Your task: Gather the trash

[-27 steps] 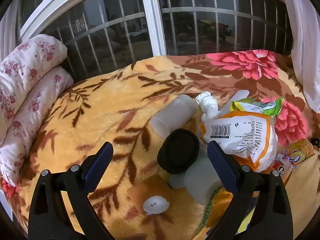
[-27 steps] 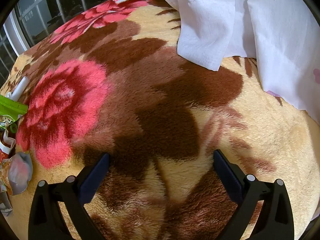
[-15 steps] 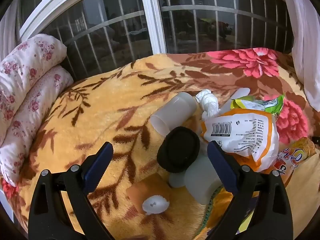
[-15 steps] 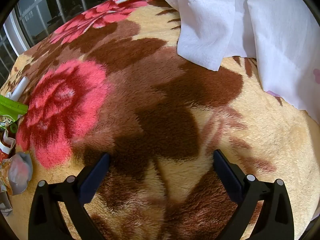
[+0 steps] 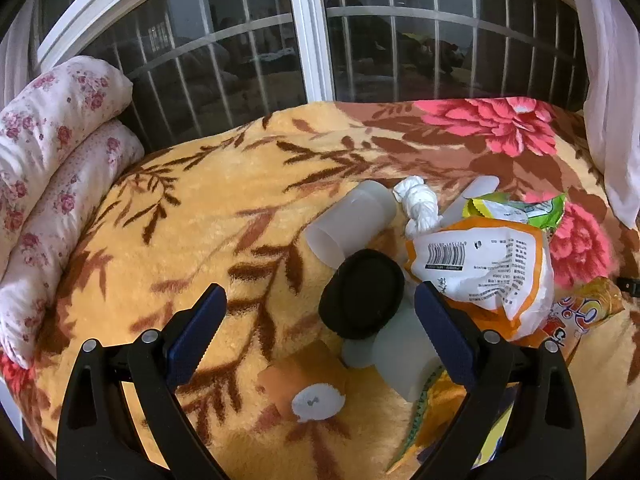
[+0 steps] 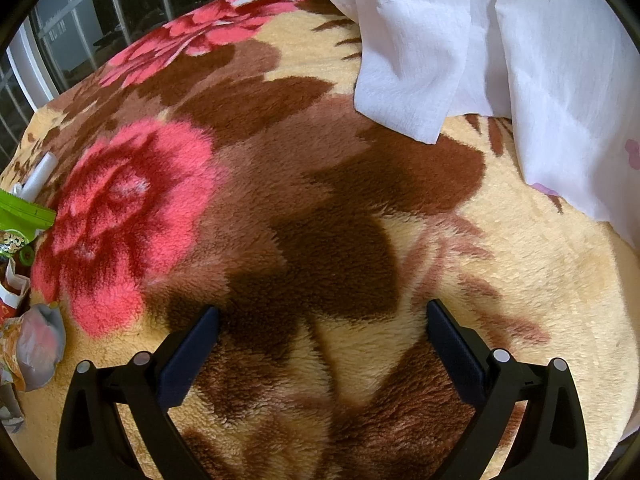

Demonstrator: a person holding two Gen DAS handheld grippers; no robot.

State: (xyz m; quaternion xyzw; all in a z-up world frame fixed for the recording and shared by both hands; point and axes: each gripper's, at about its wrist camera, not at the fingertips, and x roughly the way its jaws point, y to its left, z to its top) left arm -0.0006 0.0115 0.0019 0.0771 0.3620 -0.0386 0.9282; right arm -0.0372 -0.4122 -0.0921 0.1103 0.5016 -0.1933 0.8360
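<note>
A heap of trash lies on the floral blanket point(image 5: 224, 216) in the left wrist view: a black round lid point(image 5: 362, 294), two translucent plastic cups point(image 5: 350, 222) point(image 5: 404, 354), a knotted white tissue point(image 5: 418, 204), a white and orange snack bag point(image 5: 480, 268), a green wrapper point(image 5: 516, 208) and a small orange pot with a white cap point(image 5: 308, 384). My left gripper point(image 5: 320, 304) hangs open just above the heap, the lid between its fingers but untouched. My right gripper point(image 6: 322, 322) is open over bare blanket. Wrappers point(image 6: 34, 340) show at that view's left edge.
Two rolled floral pillows point(image 5: 48, 168) lie along the bed's left side. A barred window point(image 5: 280, 52) runs behind the bed. A white curtain point(image 6: 500, 48) hangs over the blanket's far right corner. The blanket point(image 6: 520, 280) under the right gripper carries nothing.
</note>
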